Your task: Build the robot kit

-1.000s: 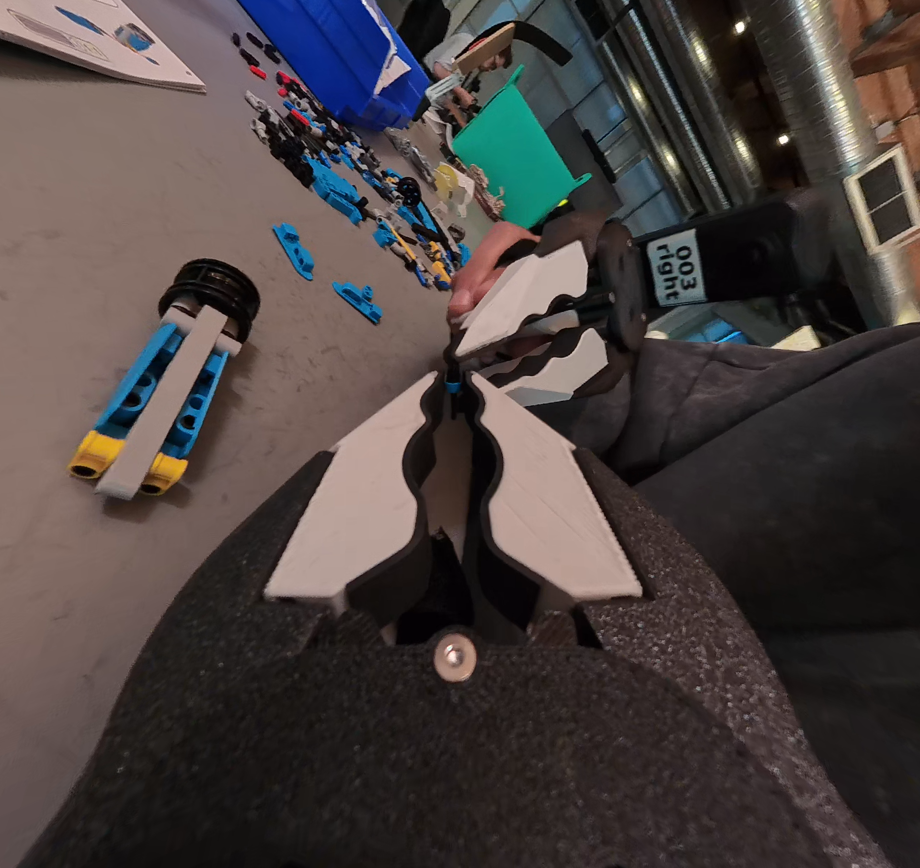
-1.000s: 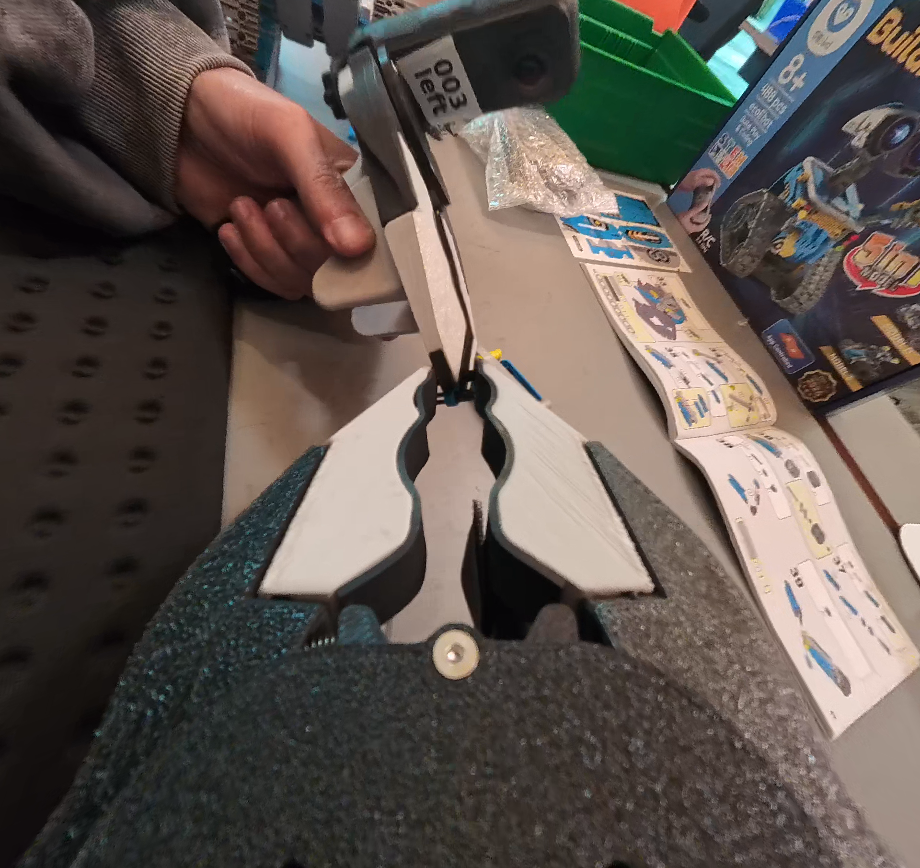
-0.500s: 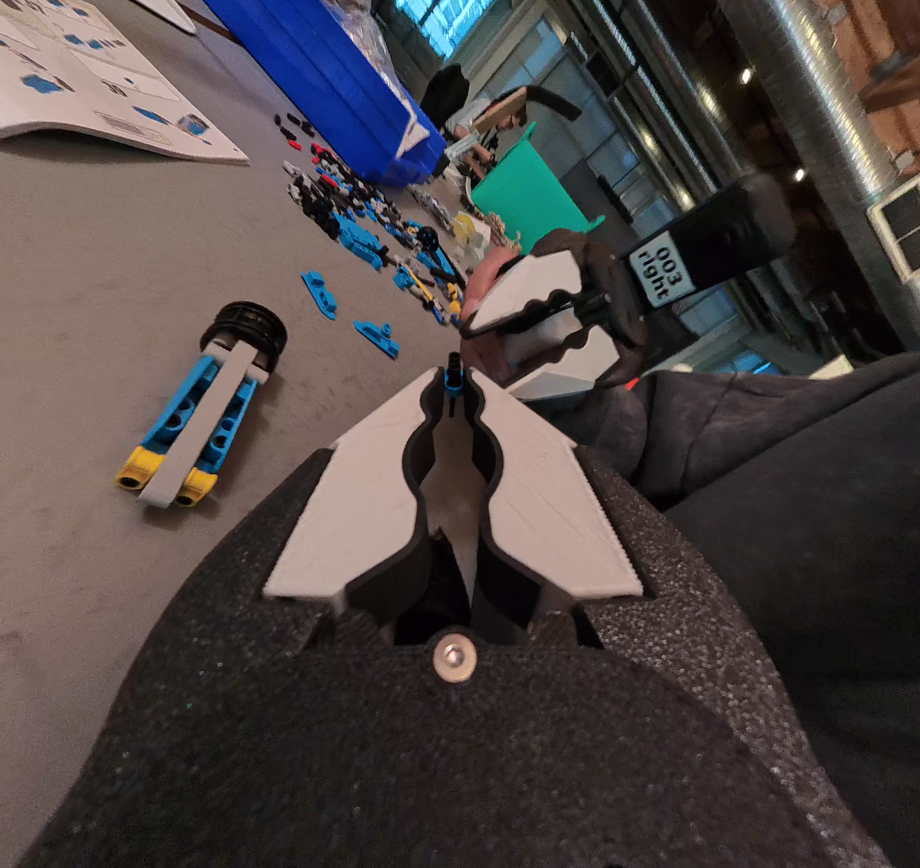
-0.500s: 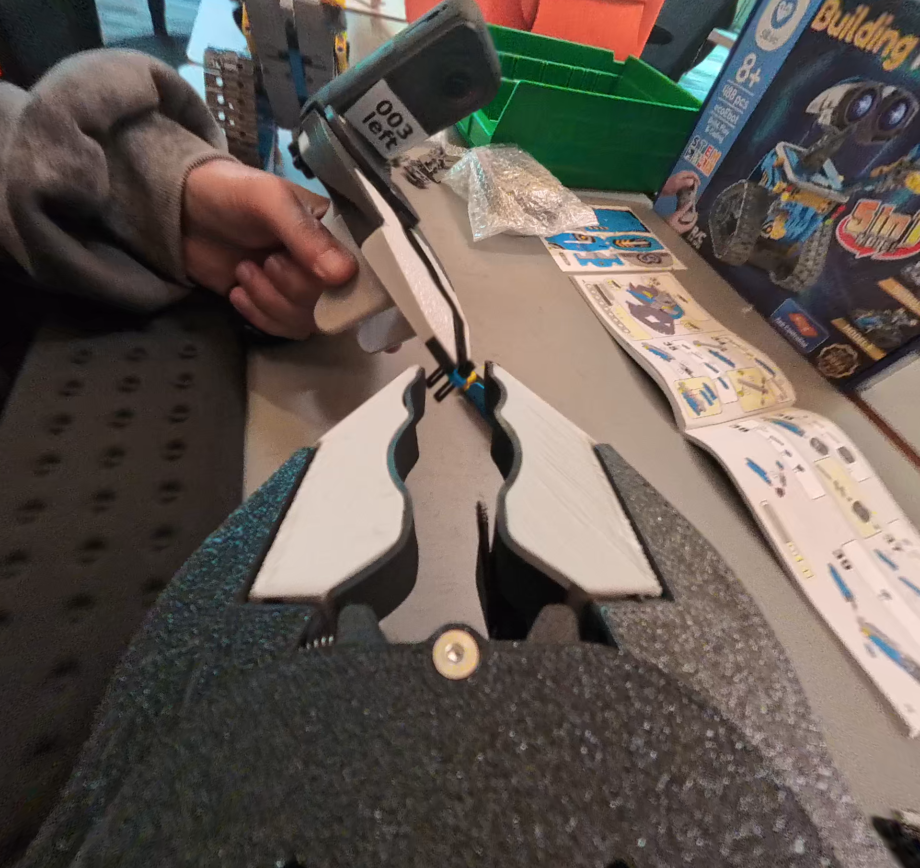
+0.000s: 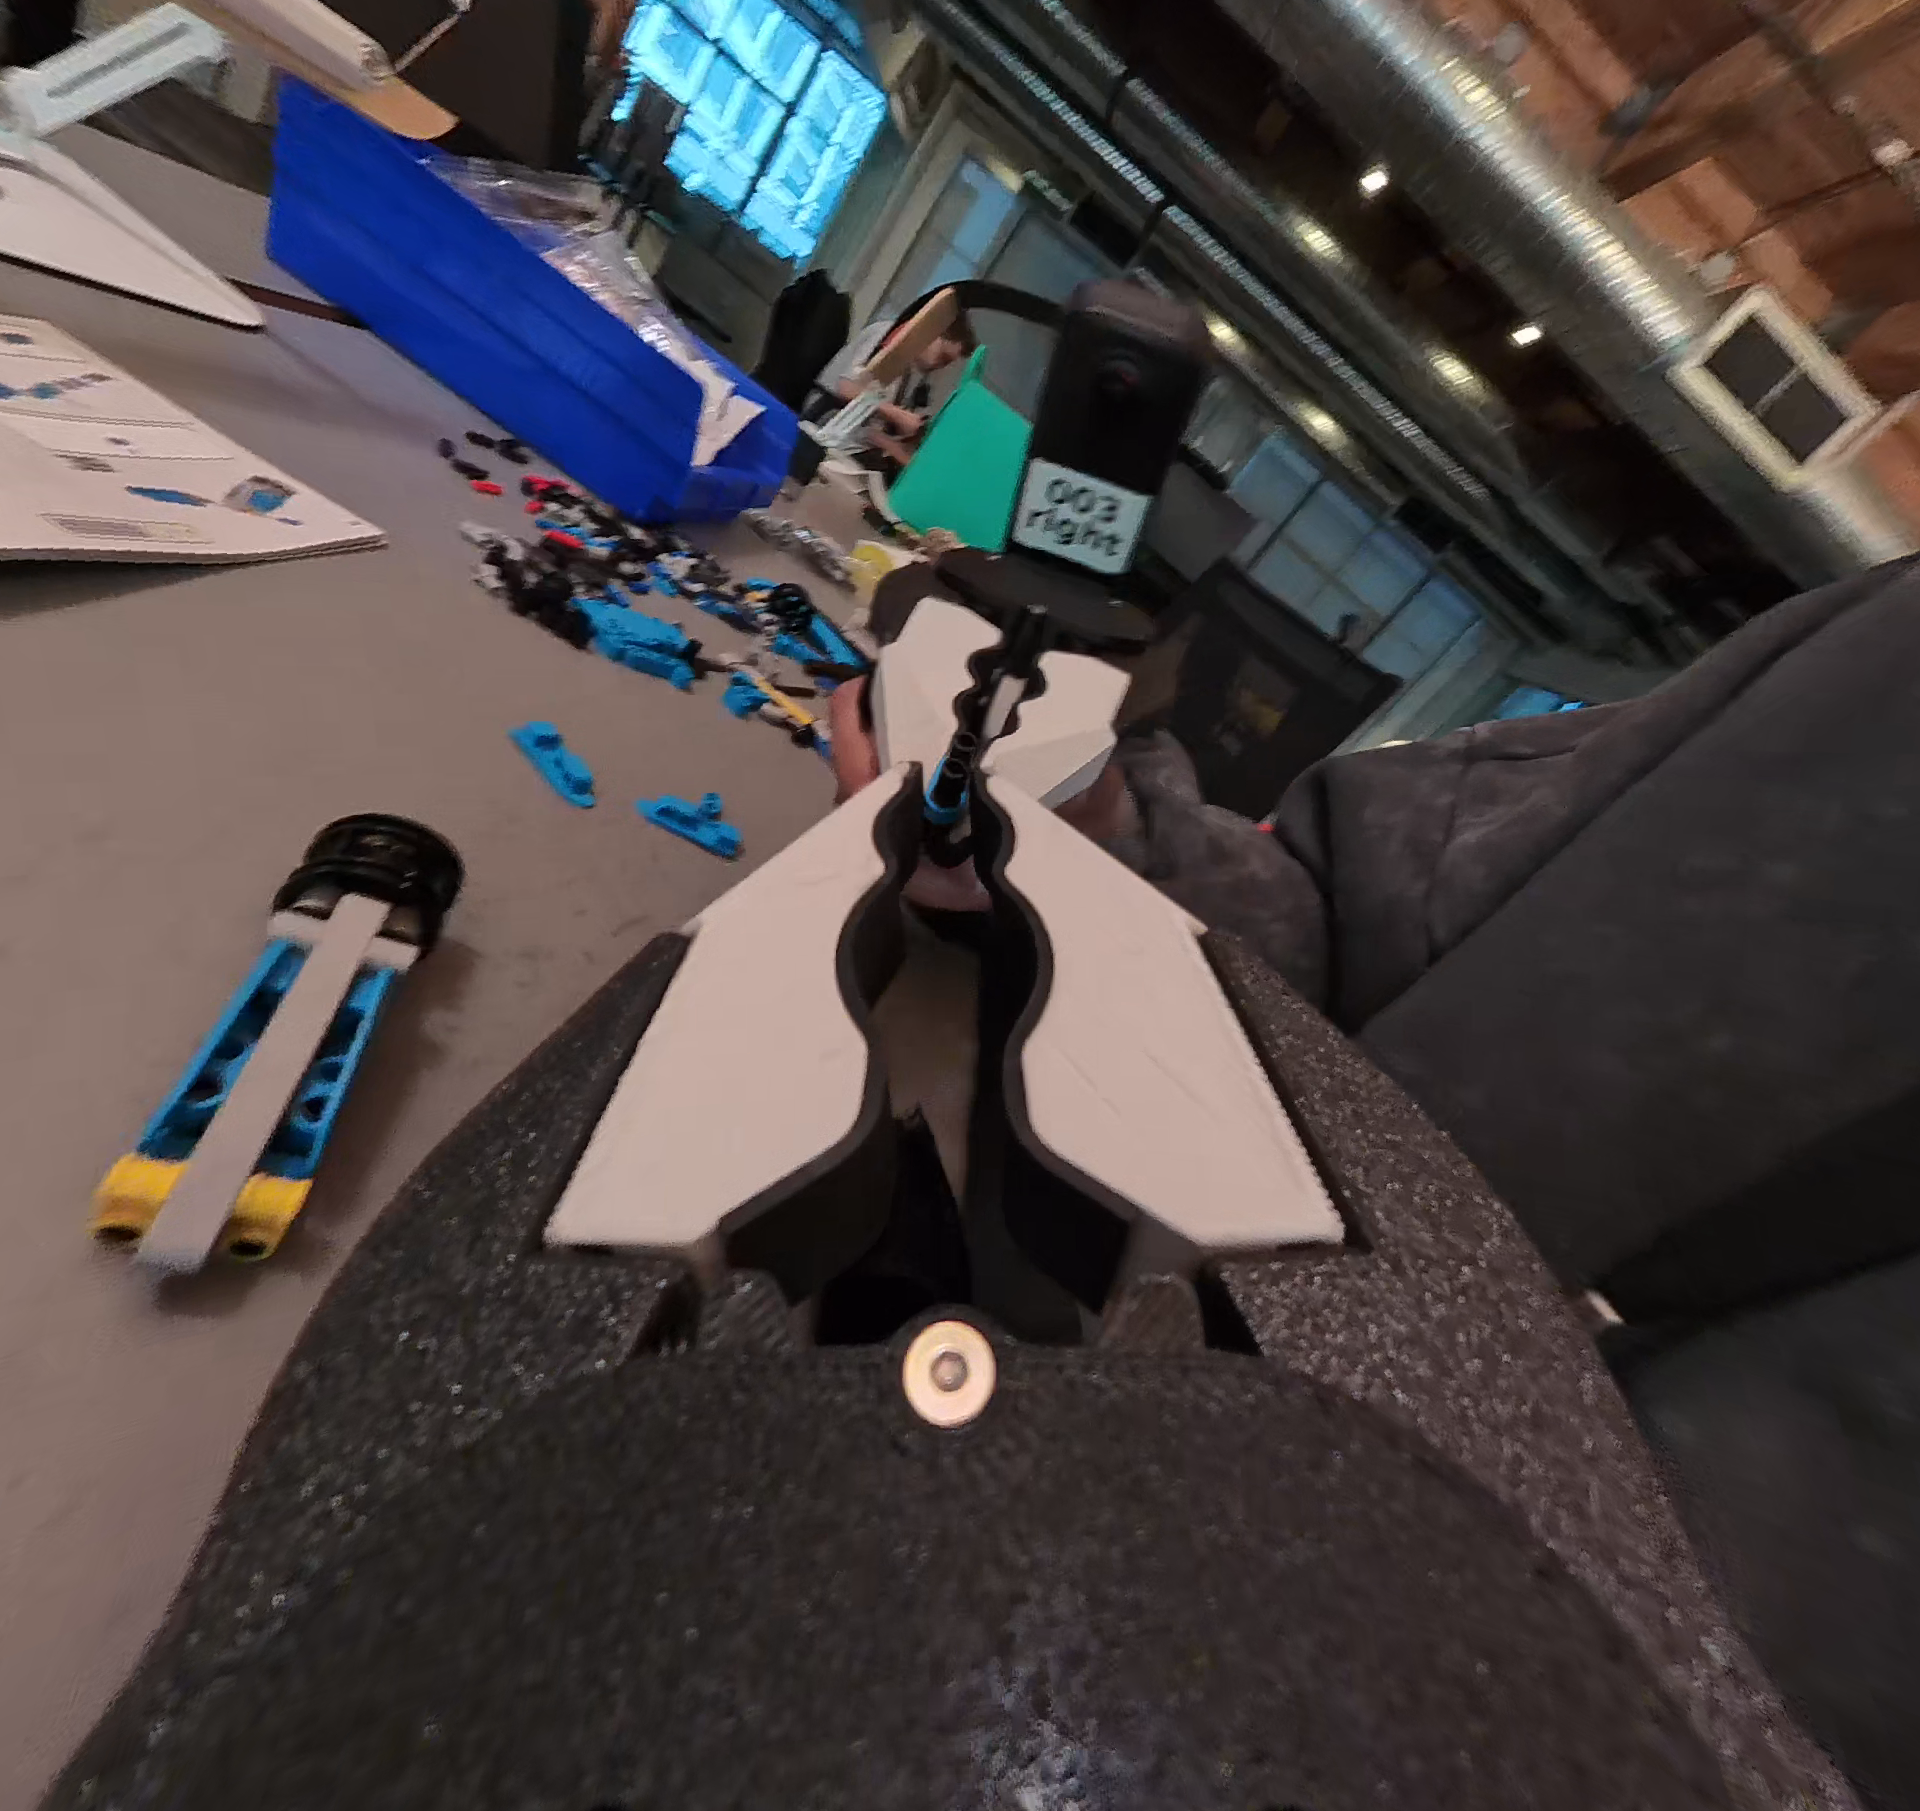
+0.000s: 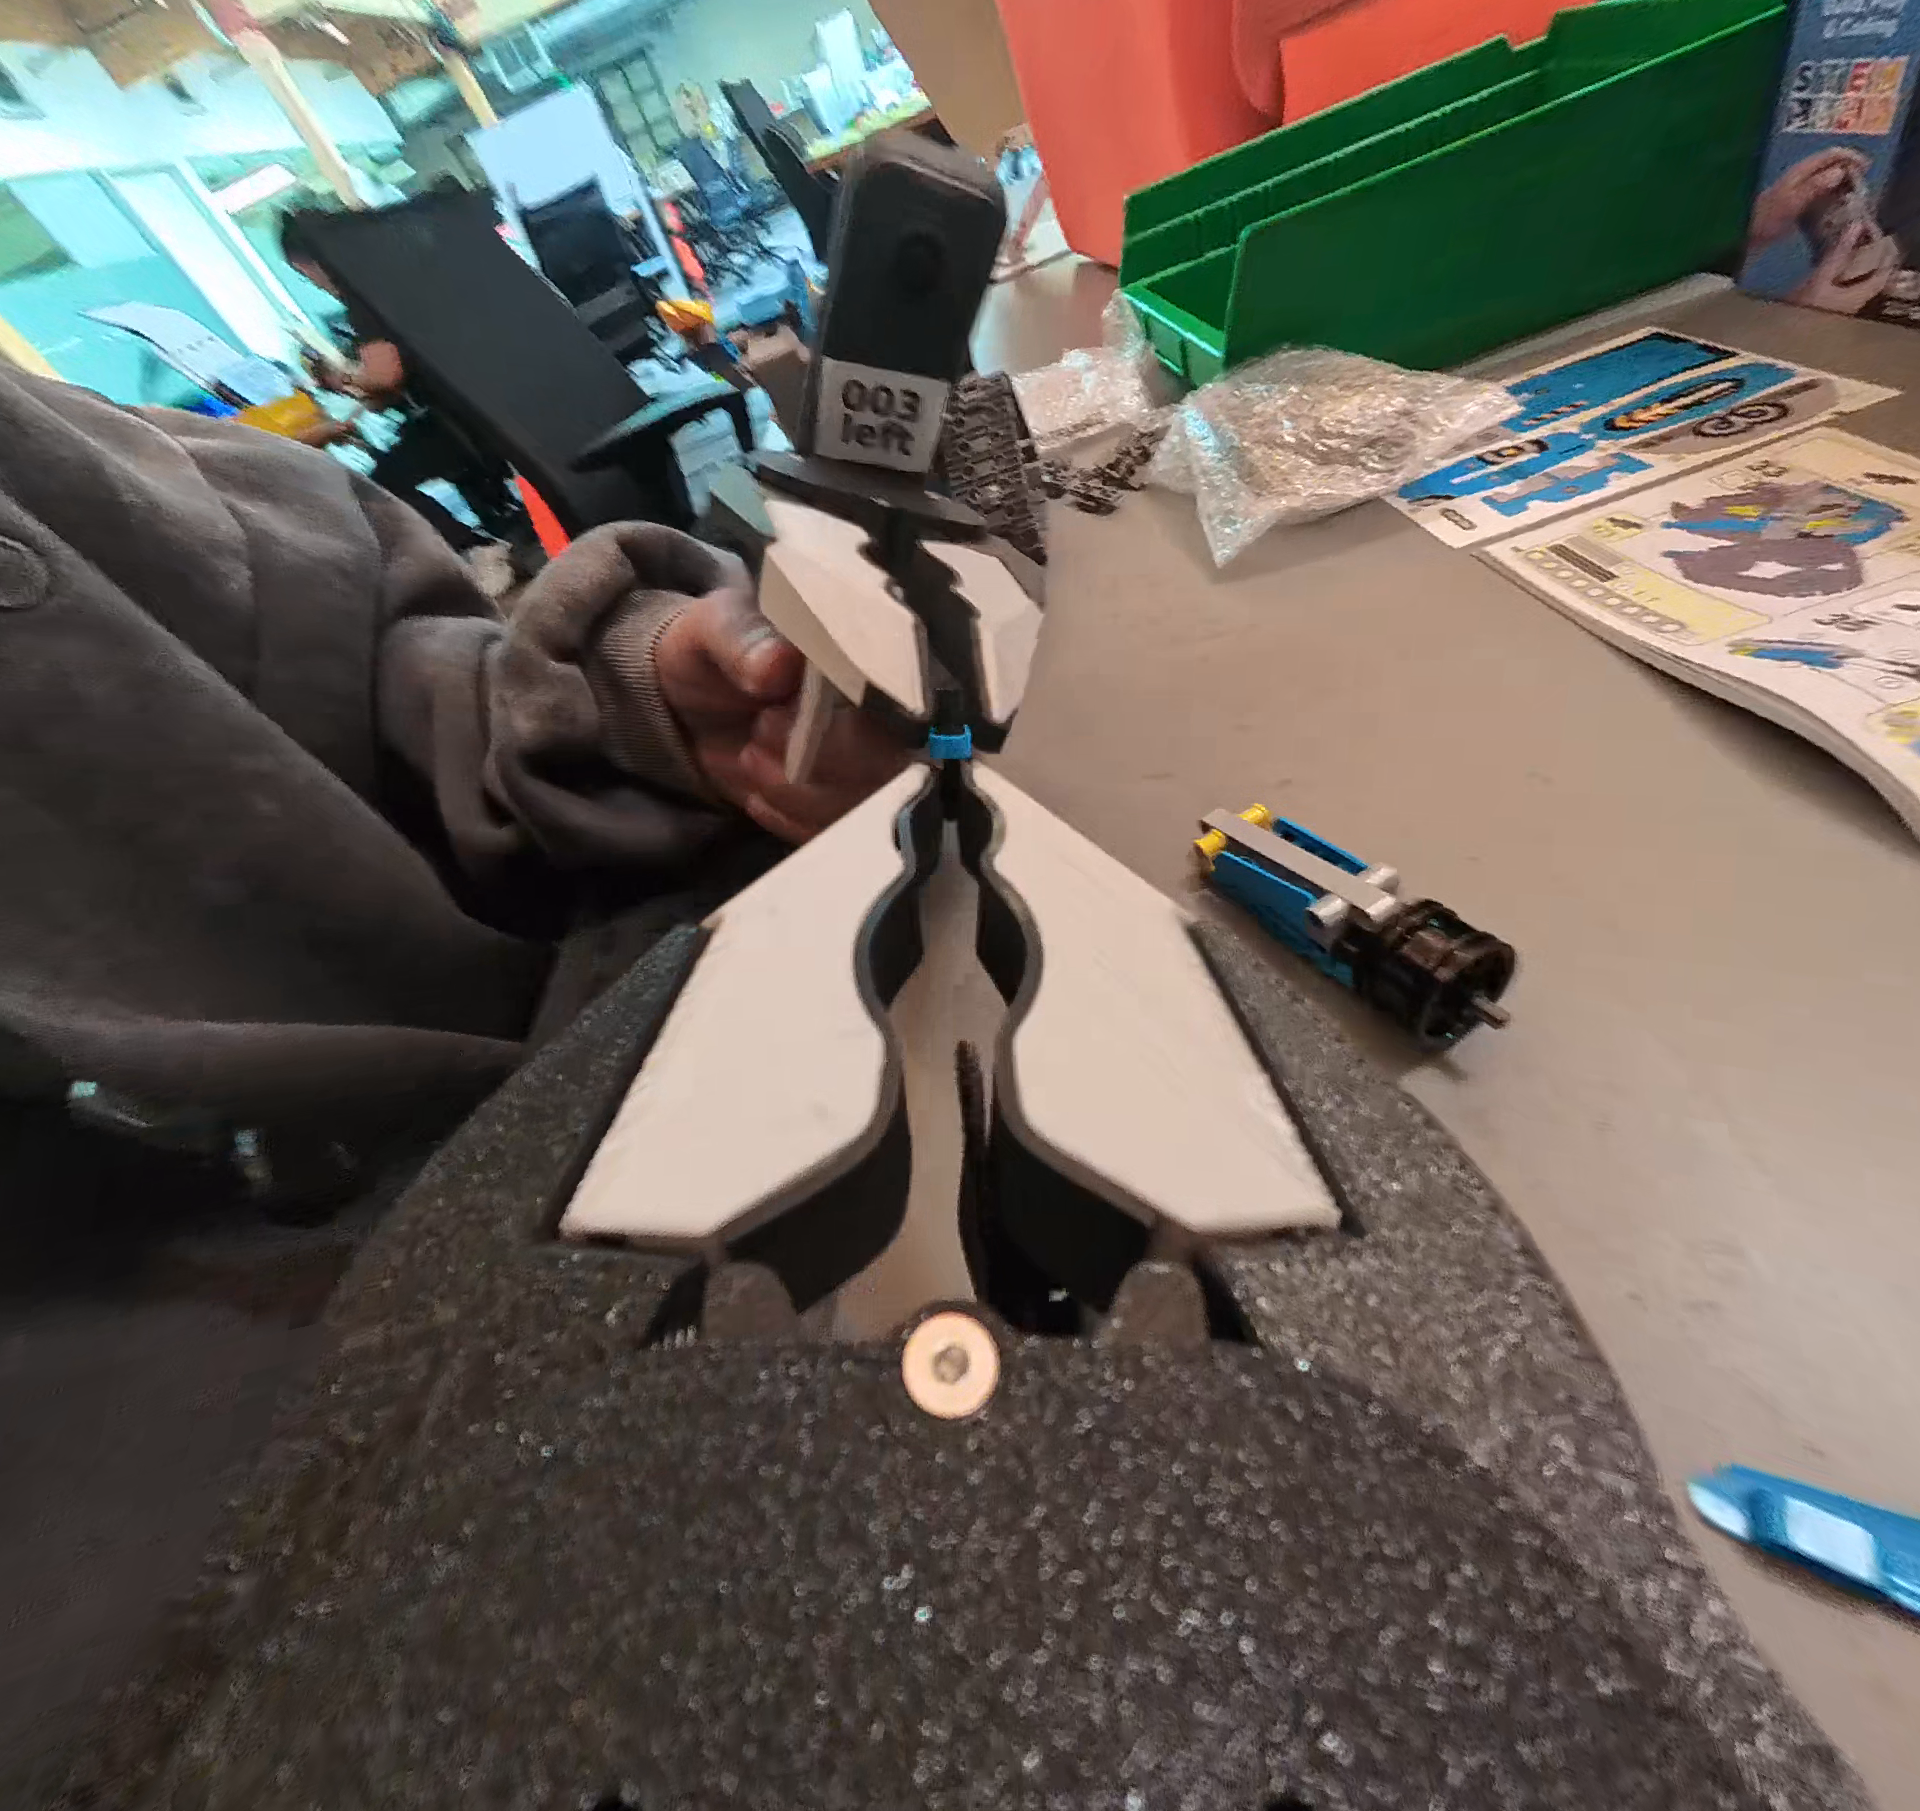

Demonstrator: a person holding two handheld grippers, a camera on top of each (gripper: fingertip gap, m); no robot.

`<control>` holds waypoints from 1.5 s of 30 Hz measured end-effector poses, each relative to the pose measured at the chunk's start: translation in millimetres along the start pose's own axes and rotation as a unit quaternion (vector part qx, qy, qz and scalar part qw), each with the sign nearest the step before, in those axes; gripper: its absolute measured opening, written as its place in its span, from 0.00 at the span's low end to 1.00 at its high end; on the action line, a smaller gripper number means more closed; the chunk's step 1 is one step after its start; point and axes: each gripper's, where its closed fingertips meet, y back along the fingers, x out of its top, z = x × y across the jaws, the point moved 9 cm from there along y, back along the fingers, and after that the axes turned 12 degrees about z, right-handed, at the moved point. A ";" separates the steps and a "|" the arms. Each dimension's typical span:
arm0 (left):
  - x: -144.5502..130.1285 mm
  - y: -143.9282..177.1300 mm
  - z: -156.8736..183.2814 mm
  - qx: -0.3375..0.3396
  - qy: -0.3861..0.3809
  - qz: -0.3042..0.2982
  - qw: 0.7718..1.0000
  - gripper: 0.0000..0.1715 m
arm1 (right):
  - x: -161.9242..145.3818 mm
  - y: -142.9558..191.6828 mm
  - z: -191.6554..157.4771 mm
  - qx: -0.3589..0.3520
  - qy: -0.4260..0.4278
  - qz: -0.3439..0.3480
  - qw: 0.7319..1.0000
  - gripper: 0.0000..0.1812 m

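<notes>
left gripper (image 5: pixel 940 805) — right gripper (image 6: pixel 948 805) | both pinch blue-black pin (image 5: pixel 945 793) (tips meeting)

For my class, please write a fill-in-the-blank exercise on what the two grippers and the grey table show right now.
1. The left gripper is shut on a small black and ____ pin.
2. The right gripper grips the pin's ____ end.
3. The wheel assembly lies on the ____.
4. The bin behind the loose parts is ____.

Missing words: blue; black; table; blue

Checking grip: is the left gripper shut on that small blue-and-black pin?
Shut: left gripper fingertips pinch the blue-and-black pin.
</notes>
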 end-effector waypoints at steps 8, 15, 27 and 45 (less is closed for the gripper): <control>-7.8 -13.0 -10.1 0.106 -0.025 -0.011 0.994 0.21 | -15.5 -1.8 -8.8 -0.195 0.456 -0.135 0.858 0.00; -13.3 -16.8 -16.2 0.115 -0.019 -0.045 0.992 0.09 | -21.8 -3.4 -11.2 -0.197 0.525 -0.160 0.812 0.00; 13.7 4.3 -17.3 0.168 -0.147 -0.004 0.975 0.09 | 15.2 74.8 50.0 -0.298 0.187 -0.022 0.936 0.15; 40.0 19.2 -45.9 0.193 -0.159 0.017 0.968 0.09 | 8.9 108.7 96.1 -0.430 0.138 -0.087 0.888 0.01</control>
